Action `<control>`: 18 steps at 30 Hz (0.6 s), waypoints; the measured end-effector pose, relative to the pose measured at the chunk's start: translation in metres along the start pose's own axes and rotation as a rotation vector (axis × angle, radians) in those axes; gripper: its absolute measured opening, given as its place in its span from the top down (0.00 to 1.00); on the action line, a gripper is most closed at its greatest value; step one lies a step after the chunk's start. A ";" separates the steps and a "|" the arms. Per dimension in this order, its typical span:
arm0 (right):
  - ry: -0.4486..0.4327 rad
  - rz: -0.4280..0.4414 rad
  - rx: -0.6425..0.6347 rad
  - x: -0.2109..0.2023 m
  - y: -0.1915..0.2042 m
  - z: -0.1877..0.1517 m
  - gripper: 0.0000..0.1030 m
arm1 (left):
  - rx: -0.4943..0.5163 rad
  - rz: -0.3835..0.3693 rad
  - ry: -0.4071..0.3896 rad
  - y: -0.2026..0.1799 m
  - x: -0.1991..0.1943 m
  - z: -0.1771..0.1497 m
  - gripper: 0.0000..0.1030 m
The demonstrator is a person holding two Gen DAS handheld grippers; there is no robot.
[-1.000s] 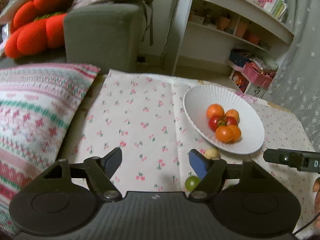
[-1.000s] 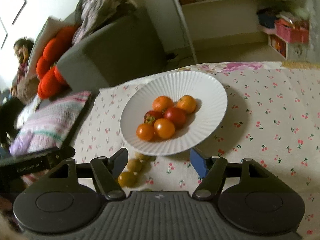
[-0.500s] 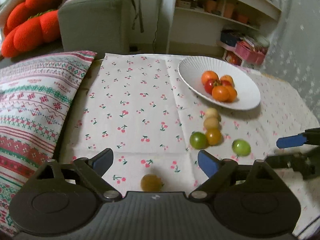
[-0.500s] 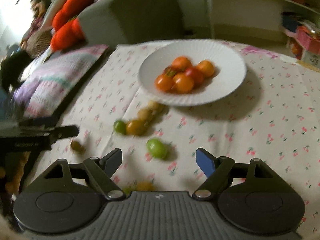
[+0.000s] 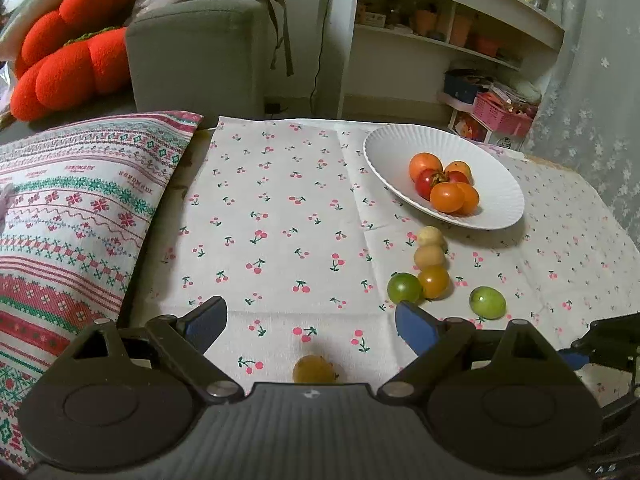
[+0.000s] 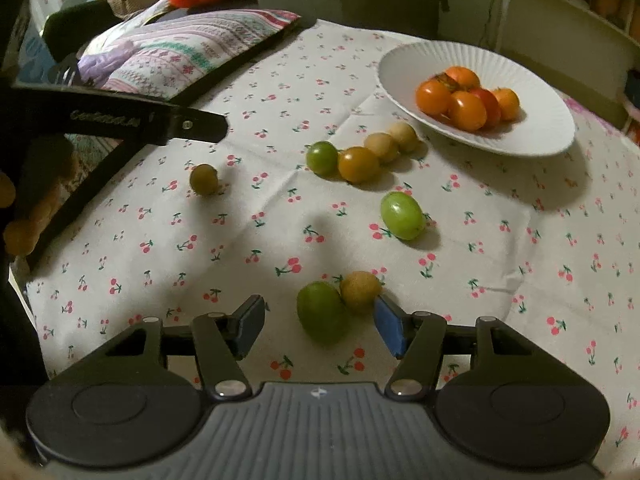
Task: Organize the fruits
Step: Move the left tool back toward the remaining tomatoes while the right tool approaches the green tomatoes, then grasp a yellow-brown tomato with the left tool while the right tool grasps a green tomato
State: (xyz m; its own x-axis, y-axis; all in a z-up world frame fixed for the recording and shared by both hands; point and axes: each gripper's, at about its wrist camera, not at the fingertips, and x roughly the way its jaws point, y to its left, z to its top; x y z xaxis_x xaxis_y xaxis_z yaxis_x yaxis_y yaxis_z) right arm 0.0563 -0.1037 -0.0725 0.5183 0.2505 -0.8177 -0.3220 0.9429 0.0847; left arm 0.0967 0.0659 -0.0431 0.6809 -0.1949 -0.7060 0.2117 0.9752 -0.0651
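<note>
Two small fruits, green tomato [image 6: 322,312] and yellow one [image 6: 360,292], sit between our right gripper's [image 6: 318,326] closing fingers; smooth, soft, squashable, so we pinch mid-body gently.

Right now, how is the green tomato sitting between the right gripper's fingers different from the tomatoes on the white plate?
The green tomato is green; the plate tomatoes are orange and red. The green tomato lies on the cherry-print cloth, touching a yellowish one; the plate tomatoes sit heaped in the white plate. The green tomato looks more oval, the plate tomatoes rounder. The right gripper is closing around the green tomato. All are small, smooth tomatoes.
</note>
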 end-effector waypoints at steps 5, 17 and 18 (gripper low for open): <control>0.017 -0.026 -0.060 0.008 0.009 -0.001 0.60 | 0.007 0.000 0.002 -0.001 0.002 0.000 0.23; -0.055 -0.024 0.009 -0.005 -0.003 0.010 0.76 | 0.080 -0.030 -0.003 -0.017 0.007 -0.004 0.41; -0.062 -0.030 0.021 -0.007 -0.006 0.011 0.76 | 0.090 -0.031 -0.002 -0.019 0.008 -0.005 0.43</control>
State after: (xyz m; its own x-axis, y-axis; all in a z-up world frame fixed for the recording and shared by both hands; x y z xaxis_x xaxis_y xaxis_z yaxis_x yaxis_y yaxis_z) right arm 0.0633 -0.1084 -0.0612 0.5760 0.2348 -0.7830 -0.2896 0.9544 0.0731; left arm 0.0942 0.0465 -0.0509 0.6743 -0.2254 -0.7032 0.2949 0.9553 -0.0234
